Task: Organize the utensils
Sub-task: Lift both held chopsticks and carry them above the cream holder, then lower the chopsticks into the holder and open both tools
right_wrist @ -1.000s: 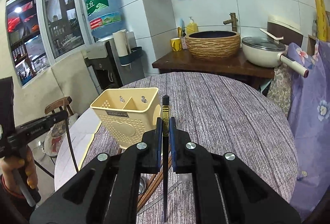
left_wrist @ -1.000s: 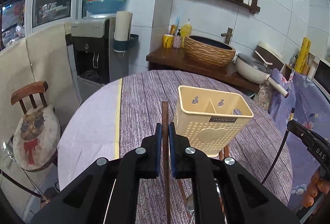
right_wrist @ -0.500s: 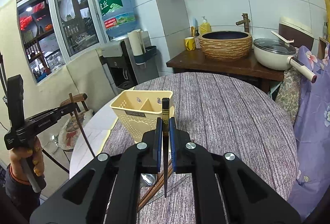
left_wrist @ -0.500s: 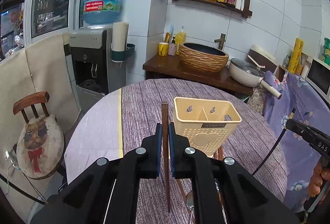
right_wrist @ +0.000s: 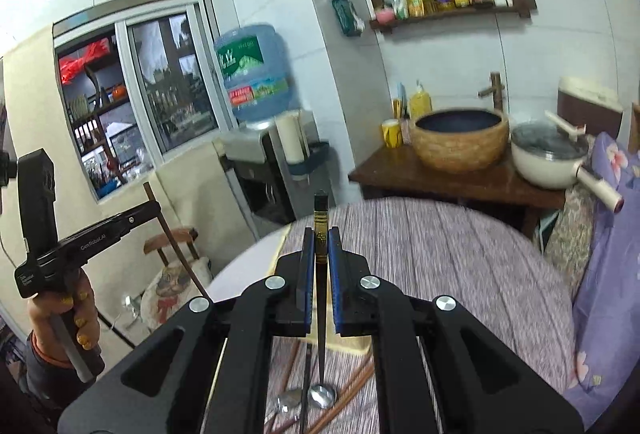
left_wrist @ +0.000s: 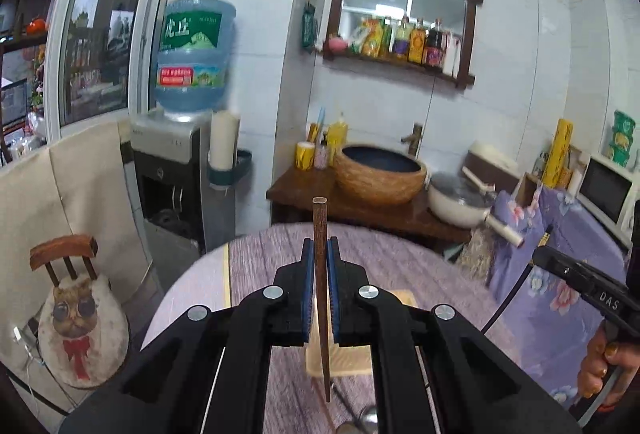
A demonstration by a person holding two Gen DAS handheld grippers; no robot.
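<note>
While each claw is clamped on one chopstick, both sticks are held high above the surface [right_wrist: 460, 254], tips down. The left claw [left_wrist: 319, 266] grips a brown chopstick [left_wrist: 320, 234]; the right claw [right_wrist: 321, 258] grips a dark chopstick [right_wrist: 321, 218]. The holder [left_wrist: 352, 366] lies below, largely hidden behind the claws. The carry-and-insert step is judged to be in hand. Next, each tip must be lined up over a compartment and lowered before release. Spoons [right_wrist: 322, 394] and more chopsticks are left on the surface.
</note>
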